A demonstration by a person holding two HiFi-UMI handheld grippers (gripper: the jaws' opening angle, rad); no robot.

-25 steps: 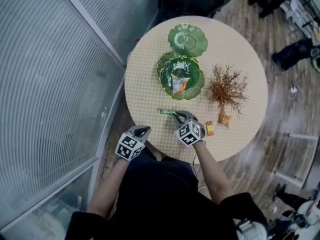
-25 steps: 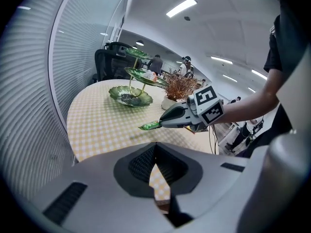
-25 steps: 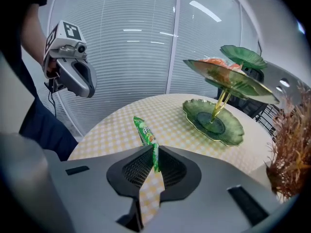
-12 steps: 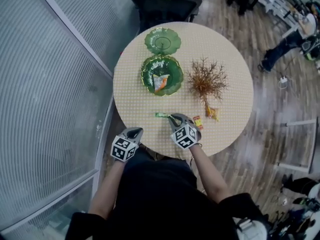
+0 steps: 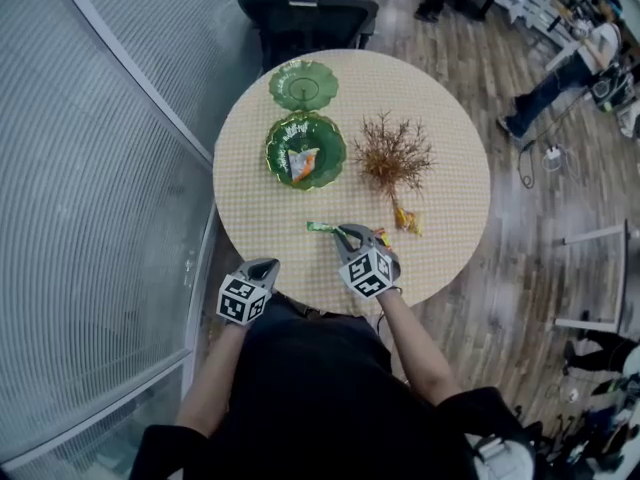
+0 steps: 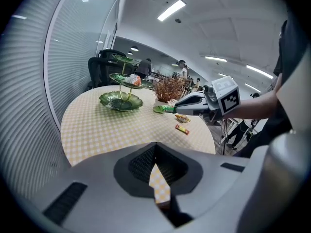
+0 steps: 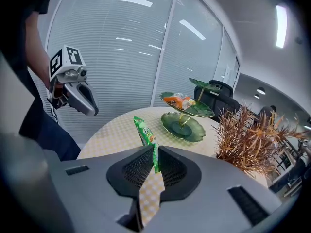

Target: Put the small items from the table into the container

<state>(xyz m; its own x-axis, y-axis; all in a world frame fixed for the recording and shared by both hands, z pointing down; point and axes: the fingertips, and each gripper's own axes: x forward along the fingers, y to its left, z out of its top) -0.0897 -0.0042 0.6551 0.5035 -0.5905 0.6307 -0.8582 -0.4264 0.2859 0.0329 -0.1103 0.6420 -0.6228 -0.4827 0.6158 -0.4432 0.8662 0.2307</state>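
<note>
My right gripper [image 5: 347, 234] is shut on a green snack packet [image 5: 321, 227], held just above the round checked table [image 5: 450, 183]; in the right gripper view the green packet [image 7: 145, 132] sticks up from between the jaws of the right gripper [image 7: 154, 152]. The green tiered dish stand [image 5: 305, 151] stands farther back, with orange and white packets [image 5: 303, 162] on its middle plate. A yellow packet [image 5: 407, 220] and a red one [image 5: 383, 236] lie beside my right gripper. My left gripper [image 5: 266, 265] hangs at the table's near edge, shut and empty.
A dried brown plant [image 5: 393, 154] stands right of the stand. A dark office chair [image 5: 308, 8] is behind the table and a ribbed glass wall [image 5: 90, 168] runs along the left. People are at the far right of the room.
My right gripper has risen a little off the table with the green packet still in it. The left gripper has stayed near the table's edge.
</note>
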